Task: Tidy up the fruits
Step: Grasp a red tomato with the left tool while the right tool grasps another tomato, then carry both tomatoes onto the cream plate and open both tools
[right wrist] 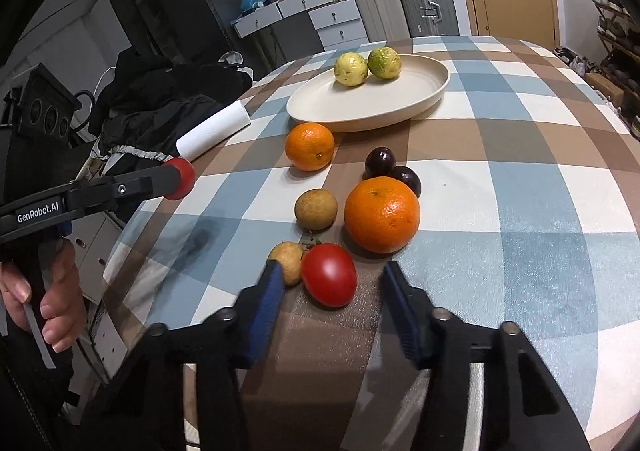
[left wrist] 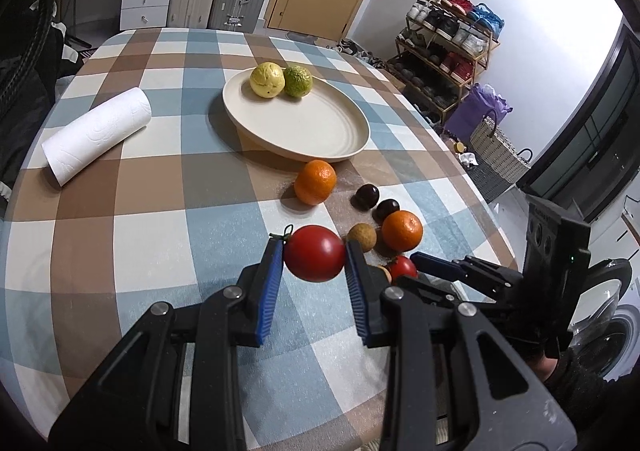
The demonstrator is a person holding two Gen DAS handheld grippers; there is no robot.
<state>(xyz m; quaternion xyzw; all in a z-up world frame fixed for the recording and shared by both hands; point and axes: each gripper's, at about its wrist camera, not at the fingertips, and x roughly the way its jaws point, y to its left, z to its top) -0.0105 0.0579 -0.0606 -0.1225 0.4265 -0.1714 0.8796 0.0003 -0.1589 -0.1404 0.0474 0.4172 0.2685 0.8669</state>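
My left gripper (left wrist: 315, 257) is shut on a large red tomato (left wrist: 315, 259), held a little above the checked tablecloth. In the right wrist view the same tomato (right wrist: 182, 179) shows at the left, in that gripper (right wrist: 176, 179). My right gripper (right wrist: 333, 271) stands open around a smaller red tomato (right wrist: 329, 279) that lies on the table; a gap shows at the right pad, and the left pad is against a small brown fruit (right wrist: 286, 263). A cream plate (left wrist: 296, 131) at the back holds a yellow fruit (left wrist: 267, 79) and a green fruit (left wrist: 298, 81).
Two oranges (right wrist: 310, 146) (right wrist: 382, 214), two dark plums (right wrist: 380, 162) (right wrist: 408, 179) and a second brown fruit (right wrist: 316, 209) lie between the plate and my grippers. A paper towel roll (left wrist: 96, 135) lies at the left. The table edge (left wrist: 472, 171) runs along the right.
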